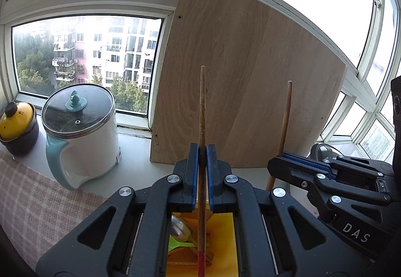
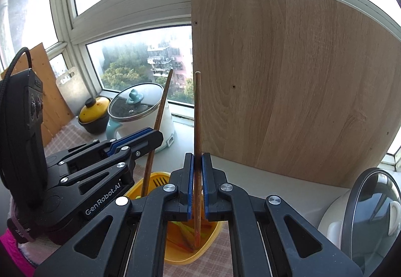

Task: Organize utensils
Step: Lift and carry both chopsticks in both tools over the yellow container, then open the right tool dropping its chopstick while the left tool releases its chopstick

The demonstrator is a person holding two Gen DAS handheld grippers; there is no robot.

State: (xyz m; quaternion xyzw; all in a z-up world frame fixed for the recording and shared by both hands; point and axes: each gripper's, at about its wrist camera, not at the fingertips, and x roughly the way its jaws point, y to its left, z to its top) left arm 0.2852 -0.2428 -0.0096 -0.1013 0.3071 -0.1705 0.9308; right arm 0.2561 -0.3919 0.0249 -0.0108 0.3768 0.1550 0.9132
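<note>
My left gripper [image 1: 202, 151] is shut on a brown wooden chopstick [image 1: 202, 106] with a red lower end, held upright over a yellow container [image 1: 226, 247]. A metal spoon [image 1: 179, 228] and a green utensil [image 1: 176, 244] lie inside the container. My right gripper [image 2: 198, 160] is shut on a second wooden chopstick [image 2: 198, 114], also upright over the yellow container [image 2: 200, 249]. The left gripper [image 2: 153, 137] shows in the right wrist view with its chopstick [image 2: 160, 106]. The right gripper [image 1: 283, 157] shows in the left wrist view with its chopstick [image 1: 285, 116]. A fork [image 2: 159, 181] stands in the container.
A wooden board [image 1: 245, 76] leans against the window behind the container. A white electric pot with glass lid [image 1: 80, 126] and a yellow-lidded dark pot [image 1: 17, 126] stand on the sill at left. Another glass-lidded white pot [image 2: 363, 214] is at right. A checked cloth [image 1: 37, 201] covers the table.
</note>
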